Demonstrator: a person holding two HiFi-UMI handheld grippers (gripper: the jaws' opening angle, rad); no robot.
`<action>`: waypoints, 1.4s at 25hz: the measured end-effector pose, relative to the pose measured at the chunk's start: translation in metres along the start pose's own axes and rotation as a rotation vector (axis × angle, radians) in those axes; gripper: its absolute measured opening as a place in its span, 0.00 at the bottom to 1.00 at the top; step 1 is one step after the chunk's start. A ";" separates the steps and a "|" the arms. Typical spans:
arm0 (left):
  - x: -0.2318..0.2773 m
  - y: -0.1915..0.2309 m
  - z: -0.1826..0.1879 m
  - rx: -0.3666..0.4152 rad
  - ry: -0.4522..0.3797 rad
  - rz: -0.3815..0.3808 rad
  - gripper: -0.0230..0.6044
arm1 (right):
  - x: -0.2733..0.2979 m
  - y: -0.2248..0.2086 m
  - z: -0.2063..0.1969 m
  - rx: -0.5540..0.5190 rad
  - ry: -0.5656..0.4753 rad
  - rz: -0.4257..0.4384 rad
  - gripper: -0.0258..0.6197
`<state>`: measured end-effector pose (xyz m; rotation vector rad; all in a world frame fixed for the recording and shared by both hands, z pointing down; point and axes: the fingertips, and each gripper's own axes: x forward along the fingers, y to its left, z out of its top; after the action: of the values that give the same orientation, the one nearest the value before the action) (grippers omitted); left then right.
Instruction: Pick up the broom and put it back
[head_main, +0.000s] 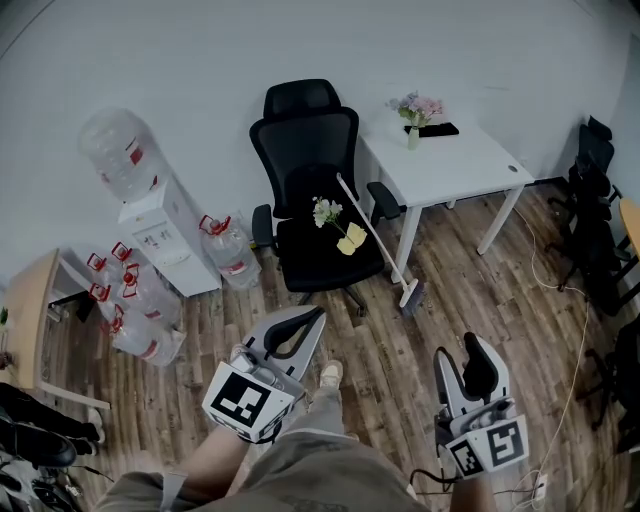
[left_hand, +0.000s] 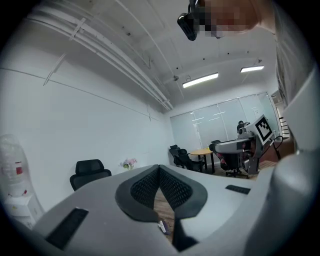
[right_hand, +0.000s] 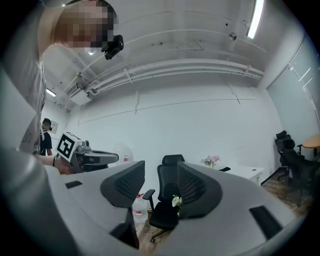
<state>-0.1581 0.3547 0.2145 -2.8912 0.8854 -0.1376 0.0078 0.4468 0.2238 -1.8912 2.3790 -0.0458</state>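
Observation:
The broom (head_main: 375, 238) leans with its long pale handle against the black office chair (head_main: 310, 185); its head rests on the wood floor by the white table's leg. Both grippers hang low in the head view, well short of the broom. My left gripper (head_main: 316, 314) is shut with nothing in it; in the left gripper view its pads meet at the tip (left_hand: 159, 168). My right gripper (head_main: 463, 347) is open and empty. The right gripper view looks between its jaws (right_hand: 161, 169) at the chair (right_hand: 167, 192); the broom does not show there.
A small bunch of flowers (head_main: 326, 211) and a yellow item lie on the chair seat. The white table (head_main: 470, 170) carries a flower vase (head_main: 415, 112). A water dispenser (head_main: 155, 235) and several bottles stand at the left. More chairs and a cable are on the right.

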 end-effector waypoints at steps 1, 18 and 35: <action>0.004 0.003 -0.001 0.006 -0.009 0.004 0.06 | 0.004 -0.003 -0.002 -0.007 0.000 0.003 0.35; 0.115 0.119 -0.056 0.019 0.013 0.066 0.06 | 0.165 -0.073 -0.064 -0.053 0.134 0.031 0.35; 0.300 0.306 -0.116 -0.041 0.162 -0.041 0.06 | 0.435 -0.154 -0.122 -0.024 0.335 0.006 0.35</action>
<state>-0.0935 -0.0758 0.3039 -2.9714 0.8632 -0.3662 0.0487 -0.0169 0.3317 -2.0257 2.6007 -0.3629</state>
